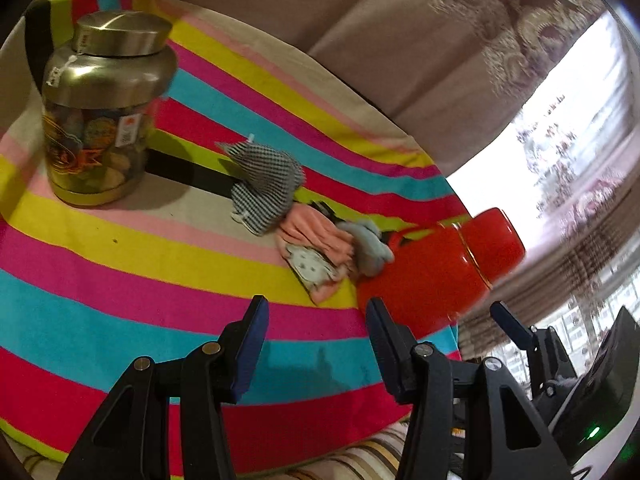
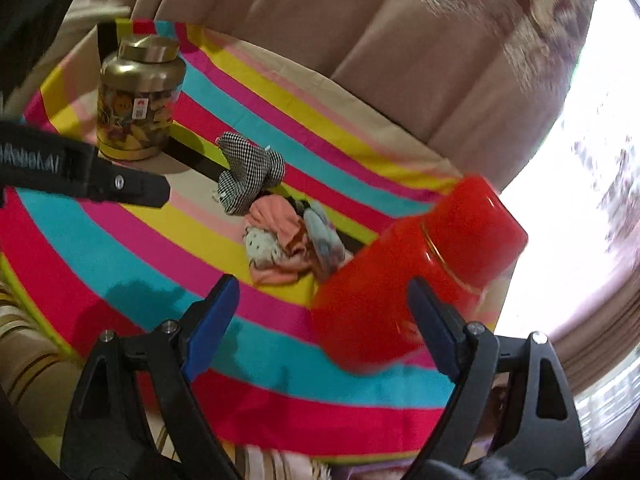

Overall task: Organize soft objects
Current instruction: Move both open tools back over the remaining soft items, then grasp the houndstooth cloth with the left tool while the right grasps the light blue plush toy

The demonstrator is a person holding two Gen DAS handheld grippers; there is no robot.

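Note:
A heap of soft things lies mid-table: a black-and-white checked cloth (image 1: 264, 184) (image 2: 248, 172), a peach cloth (image 1: 316, 236) (image 2: 276, 216), a dotted pale cloth (image 1: 310, 266) (image 2: 260, 246) and a grey-blue sock (image 1: 370, 244) (image 2: 324, 236). My left gripper (image 1: 316, 314) hovers open just short of the heap, nothing between its blue pads. My right gripper (image 2: 324, 294) is open wide. The red flask (image 2: 420, 264) (image 1: 440, 264) shows beyond and between its fingers, blurred and not pressed by either pad.
A gold-lidded jar (image 1: 104, 112) (image 2: 140, 100) stands at the far left of the bright striped towel (image 1: 120, 264) (image 2: 120, 248) covering the table. Beige curtains and a bright window lie behind. The left gripper's arm (image 2: 80, 172) crosses the right wrist view's left edge.

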